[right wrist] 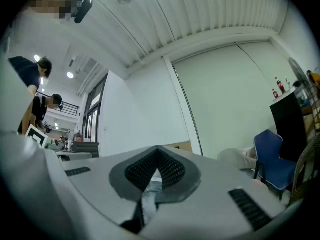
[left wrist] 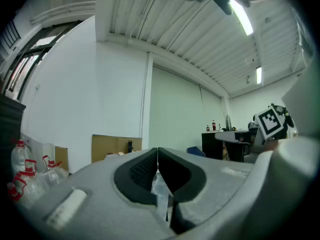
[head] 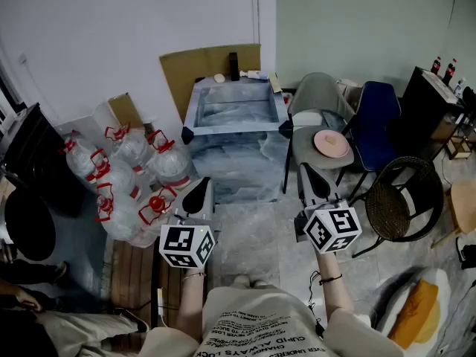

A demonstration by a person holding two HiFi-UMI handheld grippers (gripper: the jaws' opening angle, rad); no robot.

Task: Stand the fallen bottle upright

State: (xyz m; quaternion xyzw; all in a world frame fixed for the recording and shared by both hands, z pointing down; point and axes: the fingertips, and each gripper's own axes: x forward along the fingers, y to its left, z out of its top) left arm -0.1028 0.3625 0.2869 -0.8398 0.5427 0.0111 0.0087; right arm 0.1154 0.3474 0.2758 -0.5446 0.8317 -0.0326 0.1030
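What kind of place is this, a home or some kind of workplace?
Likely a storage corner of an office or workshop rather than a home: big water jugs with red caps heaped by the wall, a cardboard sheet leaning behind the table, and a blue chair.

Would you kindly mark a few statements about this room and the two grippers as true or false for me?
1. The left gripper has its jaws together with nothing between them. True.
2. The right gripper is clamped on a bottle. False: its jaws are shut on nothing.
3. The red-capped water jugs are piled at the person's right. False: they are at the left, beside the left gripper.
4. A pink plate lies on a round grey stool by the blue chair. True.
5. Cardboard leans against the wall. True.
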